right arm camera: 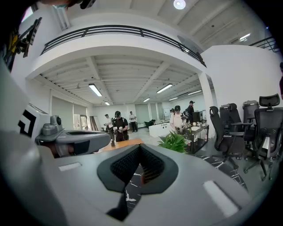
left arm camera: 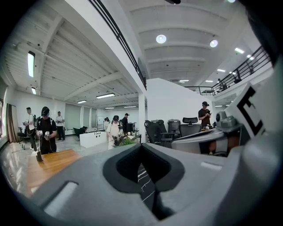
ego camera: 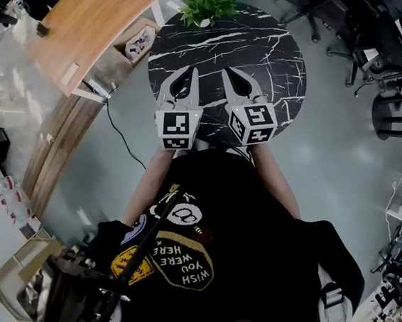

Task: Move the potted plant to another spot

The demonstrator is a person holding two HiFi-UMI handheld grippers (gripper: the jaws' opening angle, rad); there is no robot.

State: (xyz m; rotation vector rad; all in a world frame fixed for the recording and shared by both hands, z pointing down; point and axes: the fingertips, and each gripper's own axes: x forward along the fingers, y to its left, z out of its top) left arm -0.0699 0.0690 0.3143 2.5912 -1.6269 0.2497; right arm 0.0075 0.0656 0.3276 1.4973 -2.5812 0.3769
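Observation:
The potted plant, green and leafy in a pale pot, stands at the far edge of the round black marble table. Both grippers hover side by side over the table's near edge, pointing toward the plant and well short of it. My left gripper has its jaws together with nothing between them, and so does my right gripper. In the left gripper view the plant peeks over the shut jaw tips. In the right gripper view the plant sits right of the shut tips.
A wooden desk stands left of the table, with an open box between them and a cable on the floor. Black office chairs crowd the back right. Several people stand farther off in the room.

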